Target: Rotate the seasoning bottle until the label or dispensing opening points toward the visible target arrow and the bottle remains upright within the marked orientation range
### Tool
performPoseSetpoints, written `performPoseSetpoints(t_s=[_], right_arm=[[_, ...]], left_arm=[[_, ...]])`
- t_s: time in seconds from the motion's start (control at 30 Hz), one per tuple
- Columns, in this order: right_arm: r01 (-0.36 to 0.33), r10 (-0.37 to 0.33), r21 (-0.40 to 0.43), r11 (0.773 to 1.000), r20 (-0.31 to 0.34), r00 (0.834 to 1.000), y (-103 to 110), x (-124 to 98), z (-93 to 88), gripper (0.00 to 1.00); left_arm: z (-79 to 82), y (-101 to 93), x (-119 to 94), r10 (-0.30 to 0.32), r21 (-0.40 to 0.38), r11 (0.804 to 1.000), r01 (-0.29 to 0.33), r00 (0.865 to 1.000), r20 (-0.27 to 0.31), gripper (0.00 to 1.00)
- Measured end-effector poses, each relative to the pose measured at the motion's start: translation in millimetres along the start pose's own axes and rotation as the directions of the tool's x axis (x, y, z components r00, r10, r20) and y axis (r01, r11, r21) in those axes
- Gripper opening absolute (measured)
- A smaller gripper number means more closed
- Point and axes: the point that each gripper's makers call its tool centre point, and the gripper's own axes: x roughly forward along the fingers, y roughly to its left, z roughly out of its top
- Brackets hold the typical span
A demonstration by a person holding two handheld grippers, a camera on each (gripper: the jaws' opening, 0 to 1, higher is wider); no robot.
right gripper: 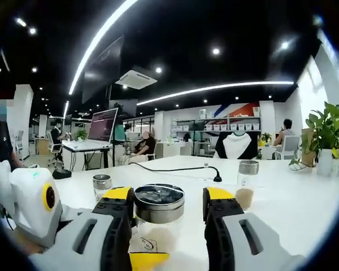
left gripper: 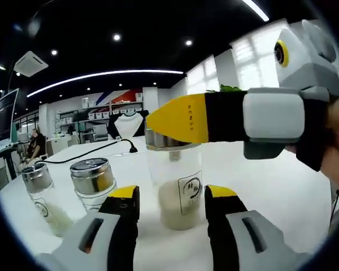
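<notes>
A: Glass, clear, is standing straight ahead of the left gripper [left gripper: 172, 200]: the bottle [left gripper: 179, 186], upright on the white table [left gripper: 271, 186], part full of pale grains, its label facing the camera. The yellow-tipped jaws are sitting wide, one on each side of the bottle's base, and I cannot tell whether they are touching it.

B: And from the right?

A: The right gripper [left gripper: 175, 132] is reaching in across the left gripper view at lid height, its yellow tip lying over the metal lid [left gripper: 172, 145]. In the right gripper view that same gripper [right gripper: 165, 206] is looking at the lid [right gripper: 159, 202] from close up, jaws flanking it on both sides. Whether they are pressing on it I cannot tell.

B: What is each view adding?

A: The left gripper view is showing two more jars just left of its left jaw: a near jar [left gripper: 93, 180] and a far jar [left gripper: 38, 186], both metal-capped, close together. A black cable [left gripper: 90, 151] is running across the table beyond them. The right gripper view is showing a small jar [right gripper: 102, 185] beyond its left jaw and a tall jar [right gripper: 247, 183] beyond its right jaw, plus a plant [right gripper: 327, 132] near the table's far right edge.

B: Room?

A: Bare table is lying right of the bottle; the left side is crowded by jars.
</notes>
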Motion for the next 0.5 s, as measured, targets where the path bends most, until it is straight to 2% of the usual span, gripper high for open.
performPoseSetpoints(t_s=[0.07,0.27,0.5], right_arm=[[0.011,-0.011,-0.033,0.999,-0.001,1.0,-0.8,-2.2,1.7,0.51],[0.019,-0.017,-0.039,0.999,0.039,0.999,-3.7,-13.5,16.7,0.47],[0.061,-0.059,-0.028,0.998,0.066,0.996,-23.3,-21.7,25.5,0.46]], left_arm=[[-0.7,1.0,-0.5,0.001,0.004,1.0,-0.001,1.0,-0.002,0.49],[-5.1,1.5,-2.1,0.004,0.006,1.0,-0.004,1.0,-0.014,0.49],[-6.5,5.2,-5.6,0.011,0.011,1.0,-0.011,1.0,-0.019,0.52]])
